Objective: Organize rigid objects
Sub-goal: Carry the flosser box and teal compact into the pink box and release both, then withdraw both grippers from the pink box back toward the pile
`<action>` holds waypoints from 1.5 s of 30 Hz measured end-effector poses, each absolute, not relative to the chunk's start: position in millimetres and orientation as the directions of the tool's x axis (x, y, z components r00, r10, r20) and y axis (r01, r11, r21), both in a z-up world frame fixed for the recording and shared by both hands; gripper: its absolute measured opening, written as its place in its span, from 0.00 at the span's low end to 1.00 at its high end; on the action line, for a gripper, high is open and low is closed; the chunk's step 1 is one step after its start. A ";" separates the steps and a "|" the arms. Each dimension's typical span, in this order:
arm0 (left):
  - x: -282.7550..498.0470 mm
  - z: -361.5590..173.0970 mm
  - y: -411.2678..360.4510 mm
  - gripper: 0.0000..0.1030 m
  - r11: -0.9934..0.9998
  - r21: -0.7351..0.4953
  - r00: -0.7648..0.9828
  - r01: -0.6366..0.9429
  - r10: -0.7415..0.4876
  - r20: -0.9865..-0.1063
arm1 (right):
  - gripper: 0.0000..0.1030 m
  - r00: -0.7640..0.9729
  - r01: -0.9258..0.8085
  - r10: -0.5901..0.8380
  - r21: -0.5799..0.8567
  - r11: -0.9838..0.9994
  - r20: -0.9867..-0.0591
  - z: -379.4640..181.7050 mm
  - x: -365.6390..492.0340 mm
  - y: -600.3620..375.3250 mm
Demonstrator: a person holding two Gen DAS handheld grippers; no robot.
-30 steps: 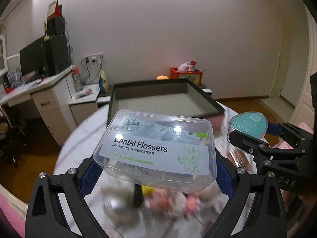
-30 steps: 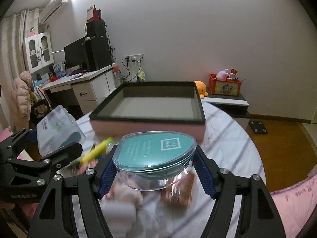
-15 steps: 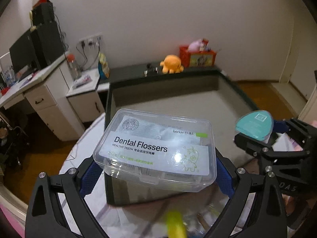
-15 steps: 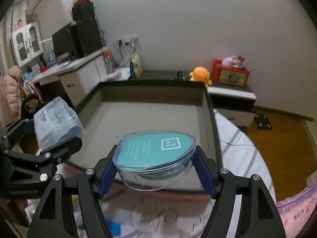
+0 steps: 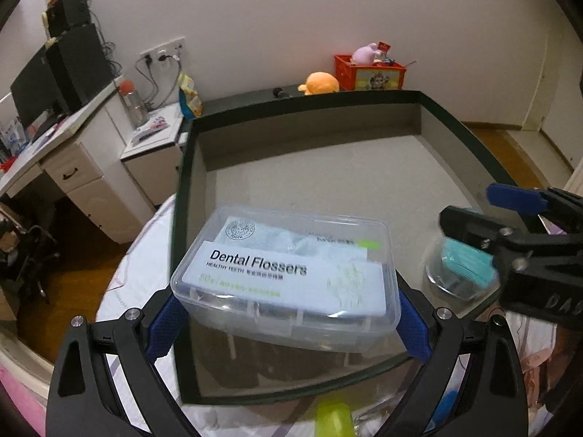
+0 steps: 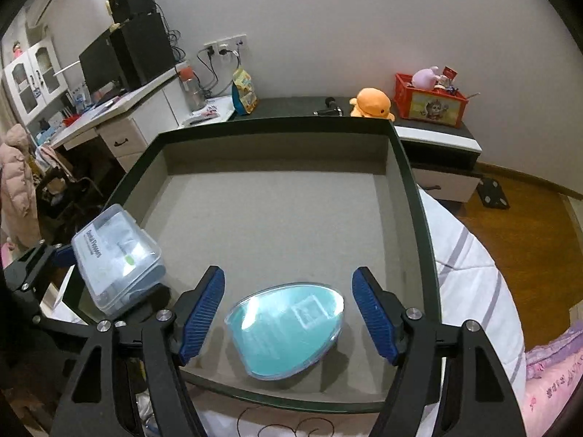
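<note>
One clear dental flosser box is sitting clenched in the left gripper above the tray's near-left rim. One teal-lidded round container is lying on the tray floor between the right gripper's released jaws, with bare floor lying beyond.

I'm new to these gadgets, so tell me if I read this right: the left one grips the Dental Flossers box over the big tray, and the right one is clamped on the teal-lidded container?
Not quite. In the right wrist view the right gripper has its jaws apart, and the teal-lidded container lies free between them in the tray. The left gripper does grip the Dental Flossers box.
</note>
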State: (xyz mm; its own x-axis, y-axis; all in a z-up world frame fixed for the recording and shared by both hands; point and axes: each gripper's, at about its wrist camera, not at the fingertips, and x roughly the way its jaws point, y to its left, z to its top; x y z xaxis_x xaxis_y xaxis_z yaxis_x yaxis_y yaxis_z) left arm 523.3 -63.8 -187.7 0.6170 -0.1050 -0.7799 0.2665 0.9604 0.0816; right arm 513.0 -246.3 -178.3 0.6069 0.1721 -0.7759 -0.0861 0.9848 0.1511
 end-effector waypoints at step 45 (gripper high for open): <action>167.6 -89.0 -14.2 1.00 0.990 0.040 0.957 0.138 -0.123 -0.264 | 1.00 0.976 -0.003 0.004 0.007 1.000 -0.217 -84.5 155.1 -203.3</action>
State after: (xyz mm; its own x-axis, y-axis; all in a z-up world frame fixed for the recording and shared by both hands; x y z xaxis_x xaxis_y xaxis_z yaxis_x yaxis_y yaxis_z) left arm 167.6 -14.2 -89.0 0.9566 -0.1232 -0.2641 0.1385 0.9896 0.0400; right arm 155.1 -203.3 -84.5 0.9762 0.0045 -0.2169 -0.0031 1.0000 0.0067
